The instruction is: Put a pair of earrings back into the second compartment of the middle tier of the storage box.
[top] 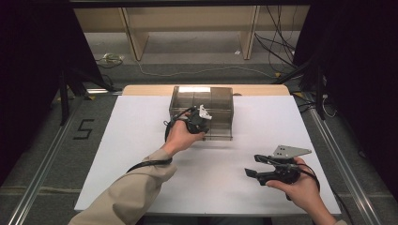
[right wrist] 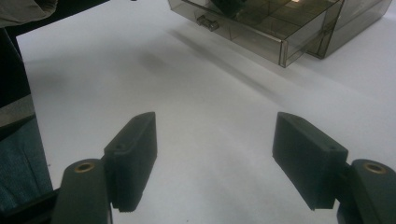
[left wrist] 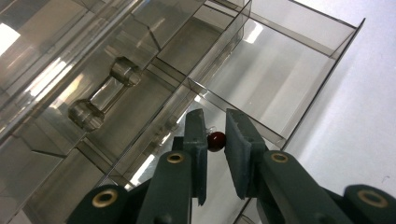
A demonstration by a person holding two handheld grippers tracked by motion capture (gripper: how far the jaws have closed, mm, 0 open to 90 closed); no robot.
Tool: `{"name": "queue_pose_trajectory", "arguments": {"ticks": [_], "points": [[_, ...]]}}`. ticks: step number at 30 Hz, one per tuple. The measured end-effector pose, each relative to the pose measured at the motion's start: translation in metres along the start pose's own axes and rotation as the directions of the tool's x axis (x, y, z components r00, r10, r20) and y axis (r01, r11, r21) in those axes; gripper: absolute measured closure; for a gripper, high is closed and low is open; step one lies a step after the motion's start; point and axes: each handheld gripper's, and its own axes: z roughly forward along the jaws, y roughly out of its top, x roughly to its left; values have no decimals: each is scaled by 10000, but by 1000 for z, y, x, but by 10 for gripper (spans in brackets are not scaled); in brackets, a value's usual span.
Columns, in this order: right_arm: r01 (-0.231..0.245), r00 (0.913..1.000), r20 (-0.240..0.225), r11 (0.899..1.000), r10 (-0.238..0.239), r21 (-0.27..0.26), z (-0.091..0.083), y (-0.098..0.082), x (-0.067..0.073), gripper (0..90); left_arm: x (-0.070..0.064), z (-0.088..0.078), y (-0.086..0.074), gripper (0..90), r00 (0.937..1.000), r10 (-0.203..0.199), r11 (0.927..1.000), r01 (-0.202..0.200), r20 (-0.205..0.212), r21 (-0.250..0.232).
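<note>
A smoky clear plastic drawer box (top: 220, 101) stands at the far middle of the white table, its divided drawer (left wrist: 280, 70) pulled out toward me. My left gripper (top: 199, 123) reaches down over the open drawer. In the left gripper view its jaws (left wrist: 215, 125) stand close together with a small dark red bead (left wrist: 216, 141) pinched between the pads, a clear loop showing at the bead's top. The drawer's clear bar handle (left wrist: 105, 100) lies to the left of the jaws. My right gripper (top: 251, 165) rests low at the near right, jaws wide apart (right wrist: 217, 158) with nothing between them.
White sheet (top: 141, 140) covers the table, with bare room left of the box and in front of it. The box with its open drawer (right wrist: 280, 28) lies beyond the right gripper. A wooden shelf frame (top: 187, 28) and loose cables stand on the floor behind the table.
</note>
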Motion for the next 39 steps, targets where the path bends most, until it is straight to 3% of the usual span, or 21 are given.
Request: {"name": "queue_pose_trajectory", "arguments": {"ticks": [9, 14, 23, 25, 29, 34, 39], "points": [[1, 10000, -1, 10000, -1, -24, 0, 0, 0, 313, 0, 0, 0, 769, 9999, -100, 9999, 100, -31, -124], [1, 10000, -20, 10000, -1, -11, 0, 0, 0, 313, 2, -3, 0, 712, 9996, -245, 9996, 243, -124, -161], [-9, 10000, -5, 10000, 9, -5, 0, 0, 0, 313, 0, -21, 1, 618, 9984, -565, 9964, 558, -89, -632], [-19, 10000, 1, 10000, 20, -30, 0, 0, 0, 313, -1, -24, 0, 601, 9968, -786, 9956, 779, -109, -529], [-3, 10000, -20, 10000, 3, 1, 0, 0, 0, 313, -4, -28, -3, 549, 9968, -796, 9960, 793, -55, -404], [-15, 10000, 3, 10000, 15, -11, 0, 0, 0, 313, -7, -36, -10, 479, 9966, -818, 9950, 815, -38, -575], [-25, 10000, 3, 10000, 25, -16, 0, 0, 0, 313, -12, -45, -23, 437, 9953, -912, 9908, 940, 334, -974]]}}
